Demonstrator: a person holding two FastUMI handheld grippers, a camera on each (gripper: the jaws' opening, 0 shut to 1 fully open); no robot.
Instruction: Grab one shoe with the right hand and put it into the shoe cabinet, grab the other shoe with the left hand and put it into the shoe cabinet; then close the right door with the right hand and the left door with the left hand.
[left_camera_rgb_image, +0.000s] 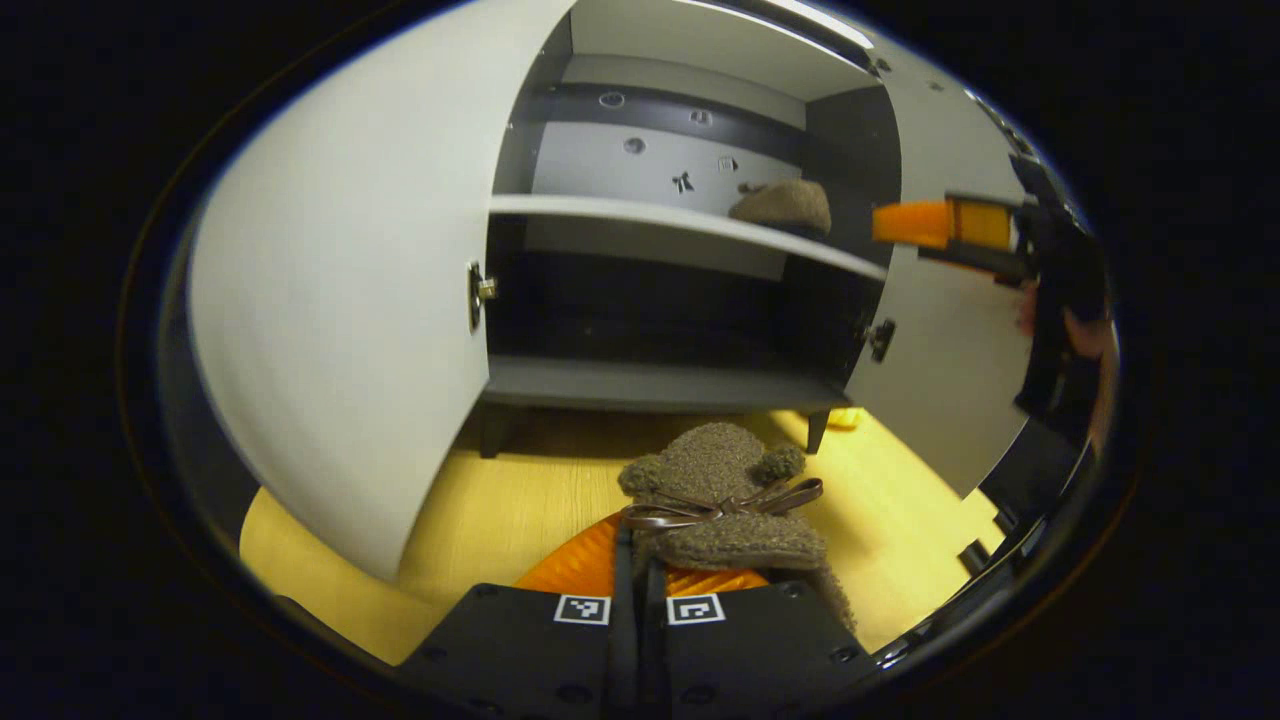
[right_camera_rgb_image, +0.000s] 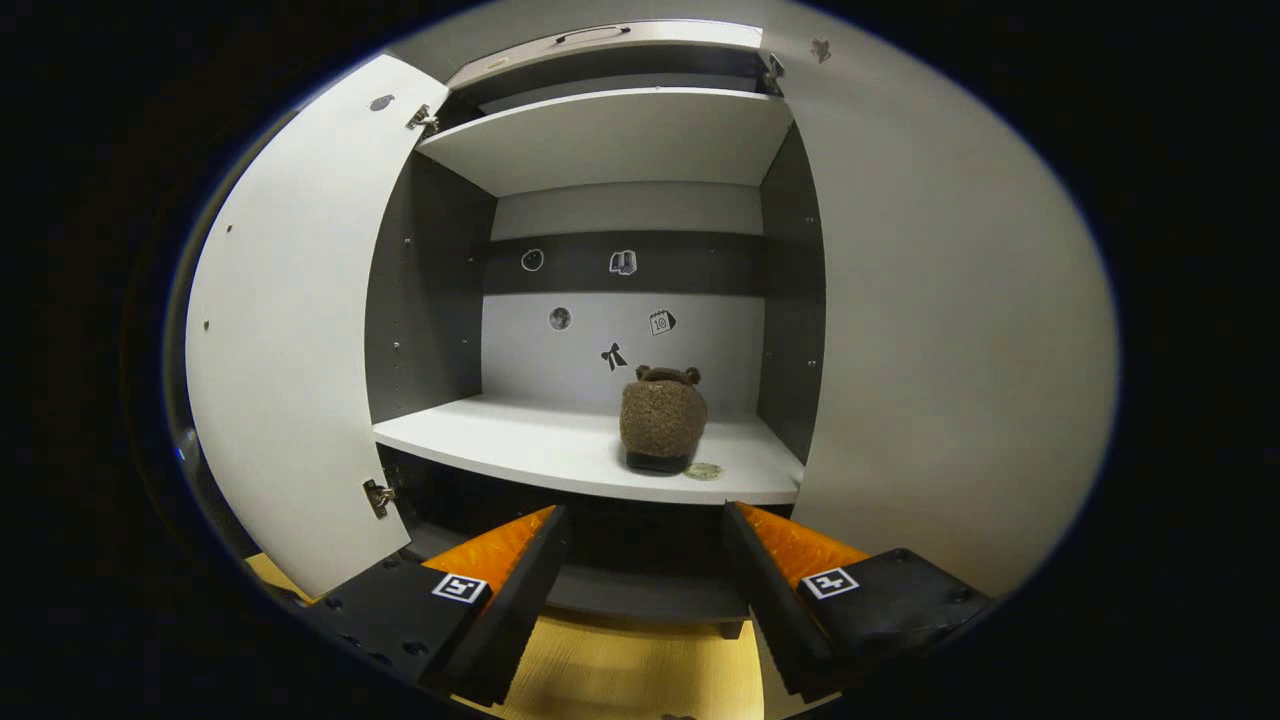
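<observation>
Here the left tongs (left_camera_rgb_image: 640, 575) pinch the second fuzzy shoe (left_camera_rgb_image: 725, 500) at its heel rim, low before the open cabinet (left_camera_rgb_image: 660, 385); soft and light, it may flop. The right tongs (right_camera_rgb_image: 645, 570) gape, facing the shelved shoe (right_camera_rgb_image: 662, 420).

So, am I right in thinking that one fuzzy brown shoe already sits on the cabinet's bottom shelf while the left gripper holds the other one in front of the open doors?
Not quite: the shoe in the cabinet sits on the middle shelf, not the bottom one, as the right gripper view shows. The rest holds: the left gripper is shut on the other shoe, and both doors are open.
</observation>
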